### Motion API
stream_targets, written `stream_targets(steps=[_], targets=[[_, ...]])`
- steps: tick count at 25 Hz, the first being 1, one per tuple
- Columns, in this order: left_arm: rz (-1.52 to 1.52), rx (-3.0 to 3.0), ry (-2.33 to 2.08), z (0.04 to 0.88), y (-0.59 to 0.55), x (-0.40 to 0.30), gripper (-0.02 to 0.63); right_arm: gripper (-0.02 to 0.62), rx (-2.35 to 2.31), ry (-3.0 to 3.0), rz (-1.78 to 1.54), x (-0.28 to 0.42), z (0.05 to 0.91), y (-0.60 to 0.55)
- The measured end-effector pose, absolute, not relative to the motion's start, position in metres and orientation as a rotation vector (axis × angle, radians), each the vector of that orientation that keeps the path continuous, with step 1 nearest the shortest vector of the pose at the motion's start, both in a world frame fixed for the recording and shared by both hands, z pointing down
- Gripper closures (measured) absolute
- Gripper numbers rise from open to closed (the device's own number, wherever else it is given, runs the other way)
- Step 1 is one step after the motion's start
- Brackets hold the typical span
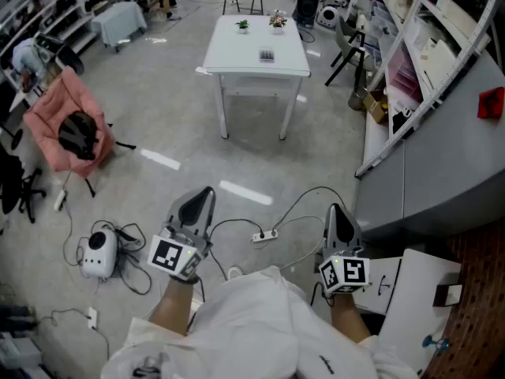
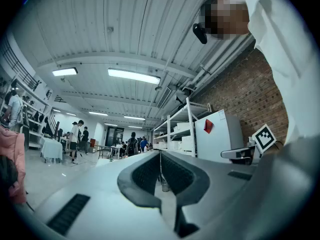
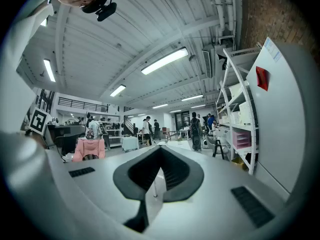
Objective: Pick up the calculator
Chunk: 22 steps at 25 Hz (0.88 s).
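Two grippers sit low in front of the person, each held just ahead of a white sleeve point(image 1: 260, 322). The left gripper point(image 1: 199, 204) has its jaws pressed fully together with nothing between them; in the left gripper view the dark pads meet in a thin line. The right gripper point(image 1: 339, 215) is likewise closed tight and empty, its pads meeting at the tip. Both point forward over the floor point(image 1: 181, 109).

The calculator point(image 1: 267, 55) lies flat on a white table point(image 1: 229, 60), well apart from both grippers across a stretch of grey floor. It rests near the table's middle, towards the near edge. Two small plants point(image 1: 242, 25) stand behind it by the far edge, apart from it.

Between the grippers a power strip point(image 1: 264, 234) lies on the floor, with black cable looping from it. Left of the left gripper sits a white device point(image 1: 99, 251) among more cables. Further left a pink cloth point(image 1: 51, 113) drapes over a seat, with a black object point(image 1: 77, 135) on it. At the right a grey cabinet point(image 1: 442, 164) bears a red patch point(image 1: 491, 101), and shelves point(image 1: 410, 46) stand beyond it.
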State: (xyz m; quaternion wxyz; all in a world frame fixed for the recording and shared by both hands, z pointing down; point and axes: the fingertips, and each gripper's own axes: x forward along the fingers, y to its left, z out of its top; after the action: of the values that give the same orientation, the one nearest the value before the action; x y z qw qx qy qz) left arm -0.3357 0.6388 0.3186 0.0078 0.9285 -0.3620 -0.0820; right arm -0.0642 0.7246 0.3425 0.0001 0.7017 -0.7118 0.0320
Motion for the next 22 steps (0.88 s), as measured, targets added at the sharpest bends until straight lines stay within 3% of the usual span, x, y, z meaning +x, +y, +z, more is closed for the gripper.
stream_targets(steps=[9, 10, 12, 13, 17, 22], targets=[[-0.231, 2.875, -1.104, 0.323, 0.632, -0.331, 0.571, 0.578, 2.212, -2.283, 0.088, -0.062, 0.342, 0.719], [-0.222, 2.858, -1.092, 0.326, 0.63, -0.328, 0.515, 0.578, 2.212, -2.288, 0.092, -0.06, 0.343, 0.718], [-0.203, 2.816, -1.08, 0.333, 0.628, -0.32, 0.269, 0.578, 2.214, -2.294, 0.106, -0.056, 0.344, 0.718], [-0.191, 2.803, -1.091, 0.336, 0.627, -0.317, 0.199, 0.578, 2.215, -2.297, 0.109, -0.054, 0.344, 0.717], [-0.134, 2.775, -1.203, 0.342, 0.623, -0.313, 0.128, 0.578, 2.215, -2.309, 0.11, -0.044, 0.344, 0.719], [-0.125, 2.716, -1.238, 0.347, 0.615, -0.3, 0.115, 0.578, 2.225, -2.309, 0.13, -0.016, 0.35, 0.718]])
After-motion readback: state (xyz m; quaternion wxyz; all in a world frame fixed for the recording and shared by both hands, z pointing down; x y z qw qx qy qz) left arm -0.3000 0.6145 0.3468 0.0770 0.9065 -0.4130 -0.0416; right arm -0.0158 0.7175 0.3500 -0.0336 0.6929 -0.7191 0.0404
